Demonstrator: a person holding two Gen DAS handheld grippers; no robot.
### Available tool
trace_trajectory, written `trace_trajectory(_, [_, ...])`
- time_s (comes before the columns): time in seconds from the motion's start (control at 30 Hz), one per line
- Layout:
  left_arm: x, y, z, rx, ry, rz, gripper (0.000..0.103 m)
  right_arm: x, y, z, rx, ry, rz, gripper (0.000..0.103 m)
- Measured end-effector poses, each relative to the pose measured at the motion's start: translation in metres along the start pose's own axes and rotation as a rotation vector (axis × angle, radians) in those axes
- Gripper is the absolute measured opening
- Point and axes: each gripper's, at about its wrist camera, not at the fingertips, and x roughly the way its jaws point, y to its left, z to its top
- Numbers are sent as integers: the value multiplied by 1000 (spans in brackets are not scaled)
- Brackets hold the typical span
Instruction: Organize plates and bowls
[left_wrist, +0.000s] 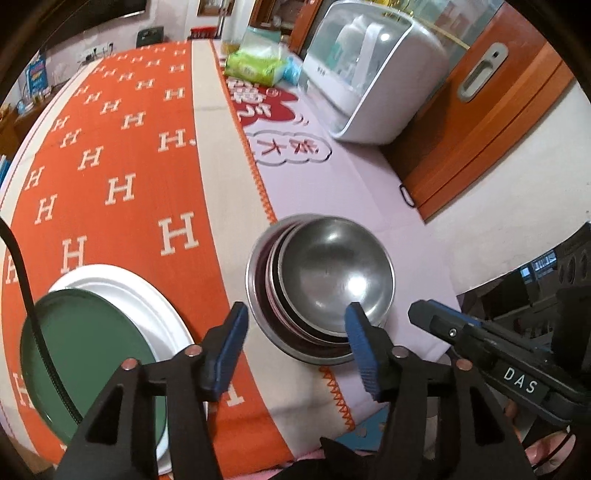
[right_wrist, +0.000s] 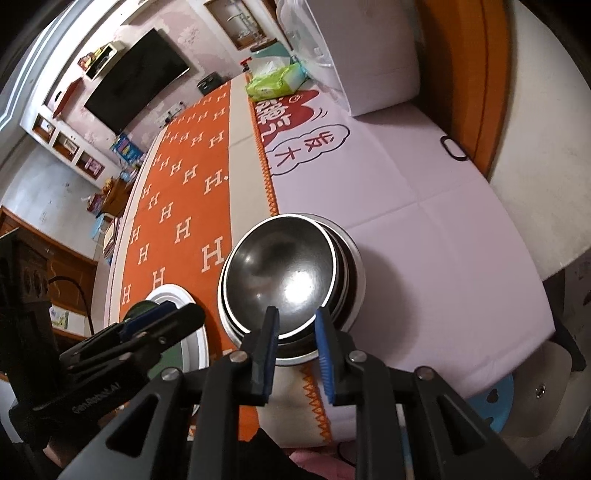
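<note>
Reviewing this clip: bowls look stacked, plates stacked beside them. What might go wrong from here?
The top steel bowl sits off-centre in the bowl stack, so it may tip or slide. The stack stands near the table's front edge; a nudge from the right gripper, close to the rim, might push it off.

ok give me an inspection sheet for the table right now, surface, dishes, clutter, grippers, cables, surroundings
Surface: table under an orange cloth with H letters and a pale printed sheet.
Job's things: steel bowls nested in one stack across the seam of the two cloths; green plate lying on a white plate on the orange cloth.
Clutter: green tissue pack at the far end.
Grippers: left gripper open, empty, near the bowl stack's rim; right gripper jaws narrow, nothing between them, at the stack's near edge.
Cables: black cable crossing the green plate.
Surroundings: white dish cabinet on the table, wooden door, television on the wall.
</note>
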Motion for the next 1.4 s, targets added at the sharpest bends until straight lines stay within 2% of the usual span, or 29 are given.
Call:
trace_trajectory(0.13, [-15, 9, -4, 24, -39, -16, 64, -13, 13, -13, 6, -65, -25, 21])
trace_trajectory(0.2, [-22, 12, -6, 34, -50, -25, 69, -20, 22, -21, 6, -101, -38, 27])
trace_trajectory(0.27, [-28, 16, -11, 52, -51, -27, 74, -26, 31, -29, 9, -140, -52, 39])
trace_trajectory(0.4, [-33, 26, -19, 66, -33, -20, 77, -36, 47, -42, 9, -203, -103, 44])
trace_trajectory(0.6, [-35, 31, -30, 69, -11, -38, 83, -45, 61, -54, -23, -275, -196, 61])
trace_trajectory(0.77, [-29, 26, -35, 51, 6, -41, 87, -47, 61, -59, -56, -283, -232, 70])
trace_trajectory(1.03, [-17, 11, -33, -29, -5, -6, 89, -46, 33, -42, -96, -268, -198, 71])
trace_trajectory(1.13, [-11, 10, -32, -100, -8, -13, 89, -44, 24, -31, -133, -256, -176, 71])
trace_trajectory(1.23, [-3, 7, -29, -163, -2, -26, 89, -42, 16, -19, -178, -246, -138, 71])
trace_trajectory(1.4, [5, 2, -21, -229, 5, 4, 89, -34, 2, 3, -224, -230, -72, 71])
